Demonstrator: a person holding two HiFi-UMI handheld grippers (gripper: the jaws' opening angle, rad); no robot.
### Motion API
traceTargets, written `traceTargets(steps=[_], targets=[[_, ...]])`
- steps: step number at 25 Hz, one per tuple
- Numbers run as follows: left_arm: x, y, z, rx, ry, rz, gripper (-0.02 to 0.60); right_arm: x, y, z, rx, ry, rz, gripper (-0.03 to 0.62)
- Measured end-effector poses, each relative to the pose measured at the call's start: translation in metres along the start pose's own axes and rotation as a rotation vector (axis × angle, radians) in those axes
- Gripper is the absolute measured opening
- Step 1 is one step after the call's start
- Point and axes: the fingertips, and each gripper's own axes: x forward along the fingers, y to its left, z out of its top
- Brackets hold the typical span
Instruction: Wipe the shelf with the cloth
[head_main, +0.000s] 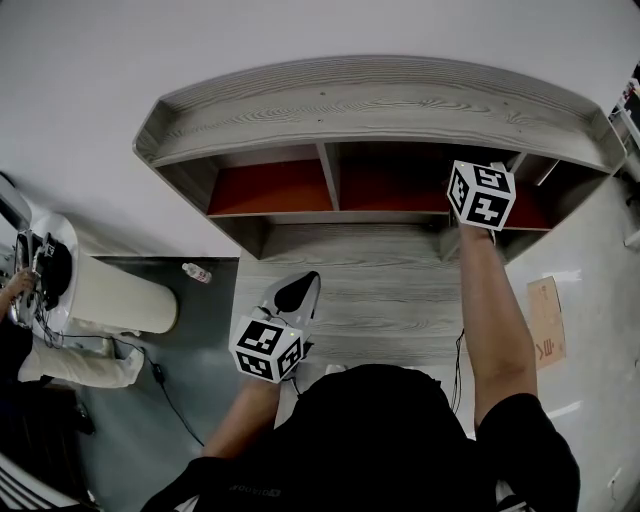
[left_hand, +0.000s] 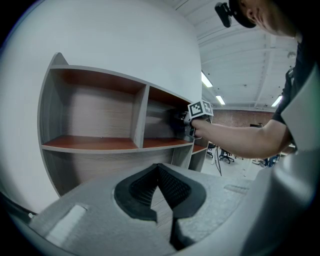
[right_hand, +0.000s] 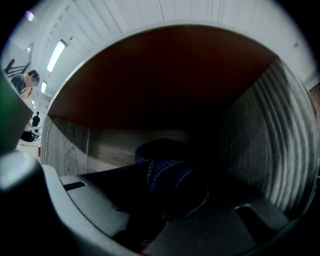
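- The right gripper view alone shows the cloth (right_hand: 167, 175). It is a dark blue, knobbly, crumpled wad, pinched in the right tool (right_hand: 172, 189), whose jaws are closed on it.
- That view looks from inside a compartment of the shelf (head_main: 370, 105). A smooth red-brown panel fills the frame from 10 to 2 o'clock, and a grey wood-grain wall curves down at 3 o'clock, close to the cloth. A paler grained board lies at 9 o'clock, behind the cloth. The view is too dark to tell whether the cloth touches a surface.
- The head view hides the cloth and the right tool's jaws. Only the marker cube (head_main: 482, 195) shows, at 1 o'clock, pushed into the compartment right of the upright divider (head_main: 328, 175), near its right end. A bare forearm (head_main: 495, 310) runs back from it.
- The head view gives the shelf's whole shape. It has a long, curved top board with angled ends, in grey streaked wood grain, with red-brown surfaces inside the openings and a grey grained front below.
- The left gripper view shows the left tool (left_hand: 159, 172) held back from the shelf. Its black ribbed pads (left_hand: 142, 187) are pressed together at the tips with nothing between them.
- From this side, the same view shows the right tool's cube inside the second compartment, at 2 o'clock.
- In the head view the left tool sits at 6 o'clock, in front of the grained lower panel.
- Only the head view shows the floor, with a small bottle (head_main: 197, 272) at 9 o'clock.
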Motion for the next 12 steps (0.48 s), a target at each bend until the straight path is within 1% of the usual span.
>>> traceTargets(steps=[12], targets=[[-0.0015,0.0007,-0.0001,0.003,0.001,0.003,0.008,0.0008,-0.0023,0.0009,-0.001,-0.003,-0.007,0.092]])
